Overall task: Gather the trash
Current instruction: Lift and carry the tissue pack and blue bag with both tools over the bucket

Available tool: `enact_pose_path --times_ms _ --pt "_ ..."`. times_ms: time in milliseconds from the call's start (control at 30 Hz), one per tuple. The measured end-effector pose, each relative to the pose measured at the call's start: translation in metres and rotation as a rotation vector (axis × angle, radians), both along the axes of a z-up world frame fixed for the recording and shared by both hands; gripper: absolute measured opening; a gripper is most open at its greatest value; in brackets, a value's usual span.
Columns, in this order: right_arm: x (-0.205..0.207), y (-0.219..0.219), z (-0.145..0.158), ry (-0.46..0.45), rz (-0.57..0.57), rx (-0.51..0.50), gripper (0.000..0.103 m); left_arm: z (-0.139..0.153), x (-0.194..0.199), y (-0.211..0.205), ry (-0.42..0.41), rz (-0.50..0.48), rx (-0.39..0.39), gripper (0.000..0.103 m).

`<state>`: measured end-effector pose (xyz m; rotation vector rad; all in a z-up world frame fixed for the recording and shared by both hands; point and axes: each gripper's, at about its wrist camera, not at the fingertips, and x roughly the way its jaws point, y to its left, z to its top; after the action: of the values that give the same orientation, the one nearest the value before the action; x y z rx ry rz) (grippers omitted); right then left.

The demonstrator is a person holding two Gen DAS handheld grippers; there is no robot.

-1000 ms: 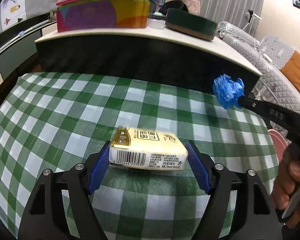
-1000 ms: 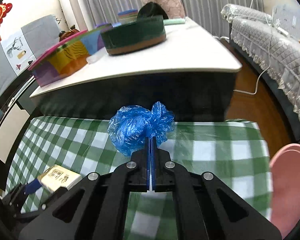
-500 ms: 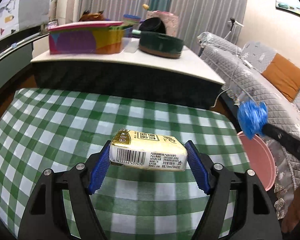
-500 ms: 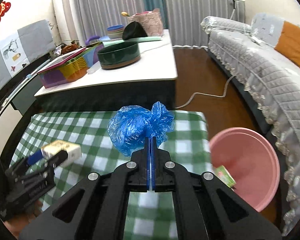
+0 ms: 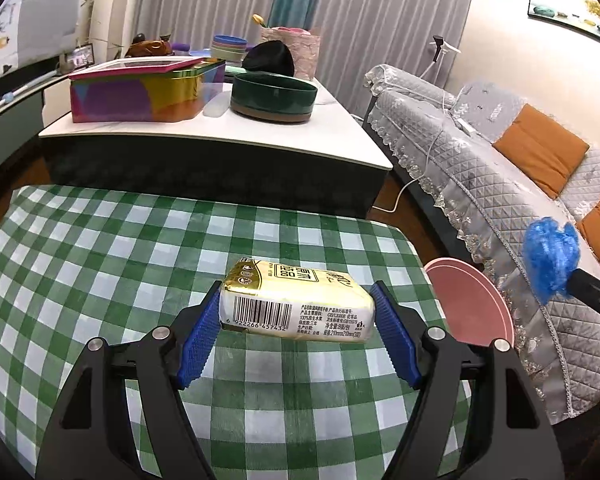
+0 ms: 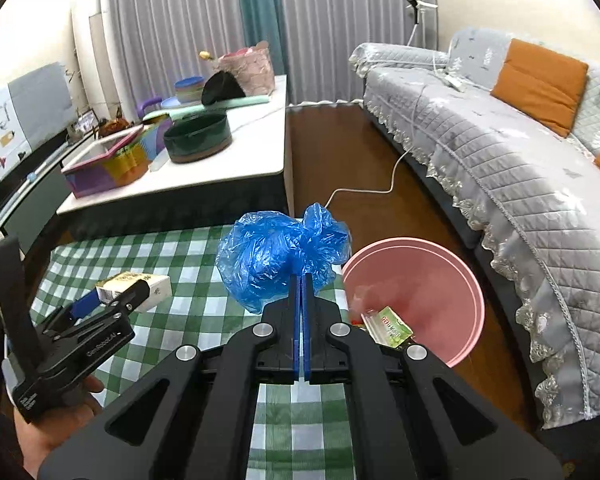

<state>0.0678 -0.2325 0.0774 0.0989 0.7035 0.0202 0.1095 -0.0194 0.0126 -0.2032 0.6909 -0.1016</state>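
Observation:
My left gripper is shut on a gold and white tissue pack and holds it above the green checked table. It also shows in the right wrist view with the pack. My right gripper is shut on a crumpled blue plastic bag, held above the table's right edge, beside the pink basin on the floor. The bag also shows in the left wrist view. The basin holds a green and white wrapper.
A low white table behind carries a colourful tin box and a dark green round tin. A grey quilted sofa with orange cushions runs along the right. A white cable lies on the wooden floor.
Both grippers have risen and swung right with their loads. The blue bag has moved from over the table to its right edge beside the pink basin, which is now in view.

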Motion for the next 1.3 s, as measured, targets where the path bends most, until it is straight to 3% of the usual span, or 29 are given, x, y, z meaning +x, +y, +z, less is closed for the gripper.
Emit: enact_pose_path --times_ms 200,433,600,900,1300 --pt "-0.007 -0.006 0.01 -0.011 0.01 -0.002 0.001 0.017 0.0 0.0 -0.029 0.014 0.0 0.07" --pt "-0.006 -0.032 0.021 -0.049 0.03 0.035 0.001 0.023 -0.002 -0.023 -0.053 -0.023 0.071 0.07" --pt "-0.006 -0.059 0.014 -0.069 0.026 0.03 0.001 0.023 -0.001 -0.043 -0.091 -0.054 0.102 0.07" --pt "0.003 -0.096 0.014 -0.081 0.009 -0.015 0.001 0.022 0.006 -0.055 -0.119 -0.078 0.088 0.07" --pt "0.019 -0.125 0.004 -0.101 0.017 -0.012 0.001 0.023 0.004 -0.088 -0.171 -0.155 0.119 0.07"
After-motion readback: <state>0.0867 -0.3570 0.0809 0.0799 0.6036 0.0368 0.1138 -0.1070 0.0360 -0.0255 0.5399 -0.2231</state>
